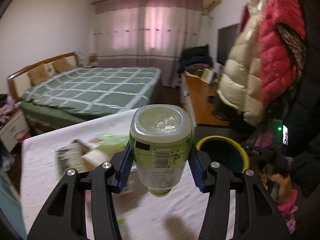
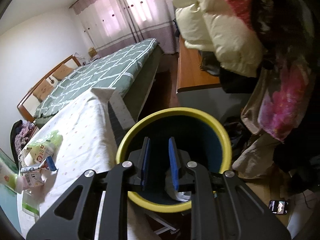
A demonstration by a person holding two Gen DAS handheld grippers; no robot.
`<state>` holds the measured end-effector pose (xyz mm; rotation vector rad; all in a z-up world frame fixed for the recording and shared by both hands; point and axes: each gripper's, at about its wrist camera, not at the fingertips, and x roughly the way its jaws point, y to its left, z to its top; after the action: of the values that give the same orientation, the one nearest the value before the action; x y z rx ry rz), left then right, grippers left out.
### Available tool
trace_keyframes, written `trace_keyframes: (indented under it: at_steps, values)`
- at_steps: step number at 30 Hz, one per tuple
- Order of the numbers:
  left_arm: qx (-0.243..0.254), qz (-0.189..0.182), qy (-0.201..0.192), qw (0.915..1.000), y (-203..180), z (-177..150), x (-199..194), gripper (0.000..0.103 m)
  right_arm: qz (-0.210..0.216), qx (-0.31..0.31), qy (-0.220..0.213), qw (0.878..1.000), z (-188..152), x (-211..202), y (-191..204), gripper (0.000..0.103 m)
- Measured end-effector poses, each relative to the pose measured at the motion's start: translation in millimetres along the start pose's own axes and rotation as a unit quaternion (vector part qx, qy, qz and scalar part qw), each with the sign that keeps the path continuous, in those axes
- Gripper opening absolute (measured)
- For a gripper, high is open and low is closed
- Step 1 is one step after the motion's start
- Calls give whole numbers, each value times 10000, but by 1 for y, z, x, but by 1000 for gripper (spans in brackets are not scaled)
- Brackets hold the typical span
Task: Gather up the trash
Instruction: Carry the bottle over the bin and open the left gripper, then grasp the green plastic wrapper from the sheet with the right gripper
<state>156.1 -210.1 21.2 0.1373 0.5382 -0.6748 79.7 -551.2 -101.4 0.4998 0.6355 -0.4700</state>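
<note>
My left gripper [image 1: 161, 167] is shut on a green plastic bottle [image 1: 160, 140], held base-up above the white tablecloth [image 1: 140, 210]. The yellow-rimmed bin [image 1: 222, 154] stands just right of it, past the table edge. My right gripper [image 2: 159, 164] is open and empty, held over the mouth of the bin [image 2: 174, 118], where a white crumpled piece [image 2: 176, 194] lies inside. More trash lies on the table: a carton [image 1: 70, 158] and a green wrapper [image 1: 112, 140] in the left wrist view, and cartons and wrappers [image 2: 38, 160] at the left of the right wrist view.
A bed [image 1: 90, 90] with a green checked cover stands beyond the table. A wooden desk [image 2: 192, 70] is at the right, with jackets [image 1: 260, 60] hanging above. A phone [image 2: 279, 207] lies on the floor near the bin.
</note>
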Motion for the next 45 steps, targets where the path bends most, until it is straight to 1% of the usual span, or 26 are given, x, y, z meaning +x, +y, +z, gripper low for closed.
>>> trace_keyframes:
  at_steps: [3, 6, 8, 11, 15, 19, 22, 25, 26, 28, 31, 34, 35, 38, 41, 42, 44, 45]
  values:
    - [162, -245, 78, 9995, -27, 8, 28, 51, -86, 14, -87, 9999, 1, -7, -10, 21]
    - [265, -459, 242, 9983, -53, 15, 63, 51, -202, 43, -159, 9997, 1, -12, -22, 22]
    - [297, -616, 412, 9968, -70, 19, 91, 51, -263, 77, -178, 9995, 2, -14, -30, 22]
    - [372, -842, 526, 9944, -96, 24, 121, 51, -325, 167, -177, 9992, 3, -15, -43, 23]
    - [505, -1039, 681, 9910, -130, 27, 159, 51, -407, 304, -160, 9986, 4, -12, -60, 23]
    - [605, -1146, 963, 9869, -158, 19, 197, 51, -464, 399, -127, 9980, 4, -8, -71, 23]
    - [614, -1168, 1152, 9845, -170, 8, 217, 51, -506, 445, -108, 9977, 5, -6, -76, 23]
    - [659, -1131, 1333, 9824, -181, -3, 234, 52, -557, 460, -82, 9974, 5, -3, -80, 29]
    - [666, -1107, 1368, 9821, -183, -5, 237, 59, -565, 466, -73, 9973, 5, -2, -81, 30]
    - [636, -1007, 1247, 9850, -182, -6, 231, 69, -569, 474, -52, 9972, 4, -1, -83, 30]
    - [567, -841, 1003, 9898, -170, -2, 208, 71, -547, 462, -42, 9974, 3, 0, -82, 30]
    - [227, -757, 694, 9945, -147, 5, 172, 81, -472, 417, -17, 9980, 1, 0, -74, 31]
    - [97, -676, 557, 9961, -137, 5, 159, 83, -437, 395, -14, 9983, 0, 0, -70, 31]
    - [-113, -439, 369, 9983, -109, 0, 131, 85, -271, 218, 27, 9994, -4, 1, -49, 33]
    - [-394, -98, 264, 9988, -67, -11, 100, 86, -54, -63, 133, 9999, -9, 5, -18, 33]
    - [-509, 148, 188, 9984, -47, -16, 86, 87, 14, -153, 165, 9997, -11, 6, -8, 33]
    - [-619, 478, 103, 9969, -20, -24, 69, 89, 182, -397, 236, 9988, -17, 8, 19, 33]
    - [-708, 766, 24, 9945, 1, -30, 56, 89, 273, -533, 269, 9978, -20, 9, 34, 34]
